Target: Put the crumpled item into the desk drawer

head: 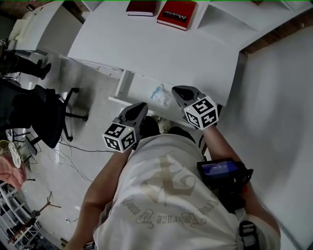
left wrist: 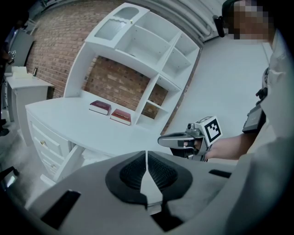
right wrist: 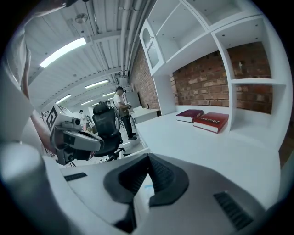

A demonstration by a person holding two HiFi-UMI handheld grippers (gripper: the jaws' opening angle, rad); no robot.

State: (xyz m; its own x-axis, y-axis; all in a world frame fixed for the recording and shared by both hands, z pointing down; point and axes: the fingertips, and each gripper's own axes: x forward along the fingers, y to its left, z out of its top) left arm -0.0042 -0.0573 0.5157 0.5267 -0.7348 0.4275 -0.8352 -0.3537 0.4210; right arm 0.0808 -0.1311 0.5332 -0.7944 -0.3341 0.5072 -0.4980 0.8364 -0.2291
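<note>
Head view: crumpled item (head: 159,93) lies in the open drawer (head: 139,90) under the table (head: 146,46) | left hand-held gripper (head: 139,109): jaws together, holding nothing | right hand-held gripper (head: 179,93): jaws together, holding nothing, near the item | advice: item seems placed; if closing, push the drawer front squarely and slowly.

Holding left gripper (head: 138,110) and right gripper (head: 179,93) apart over the open drawer (head: 139,88) under the white desk (head: 146,44). Crumpled item (head: 159,93) lying inside, between them. Red books (head: 177,13) lying on the desk's far side.
</note>
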